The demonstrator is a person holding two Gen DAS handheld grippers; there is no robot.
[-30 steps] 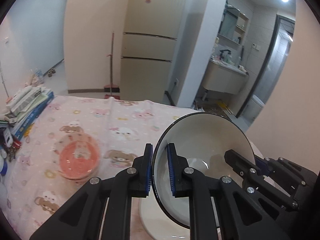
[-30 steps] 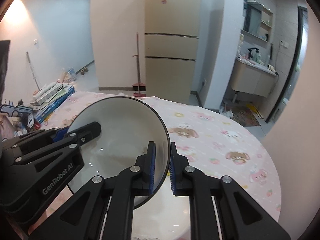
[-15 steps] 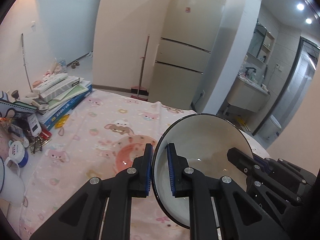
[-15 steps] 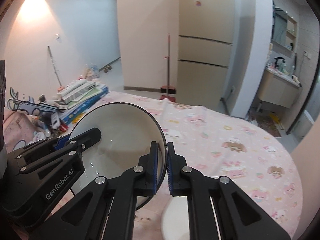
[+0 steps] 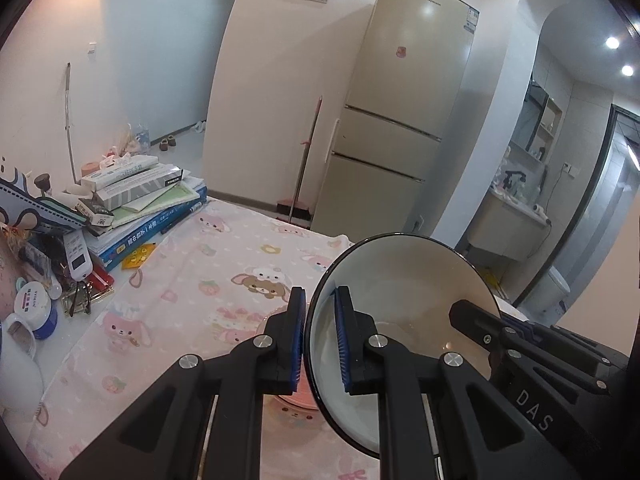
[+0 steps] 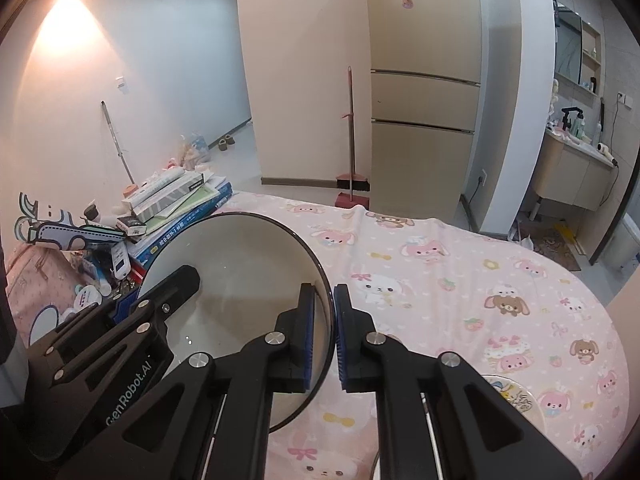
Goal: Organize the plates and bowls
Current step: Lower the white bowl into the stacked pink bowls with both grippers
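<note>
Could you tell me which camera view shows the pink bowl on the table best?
The left wrist view: the pink bowl peeks out beneath the left gripper and the white bowl. The right wrist view does not show it.

Black hand-held gripper (image 5: 320,344) fingers, blue ribbed pads (image 5: 297,344), silver screws.

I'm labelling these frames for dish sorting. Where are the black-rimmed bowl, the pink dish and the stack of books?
black-rimmed bowl (image 5: 404,280): left wrist view, inner wall.
pink dish (image 5: 298,402): left wrist view, rim showing below the gripper fingers.
stack of books (image 6: 188,204): right wrist view, green cover.
</note>
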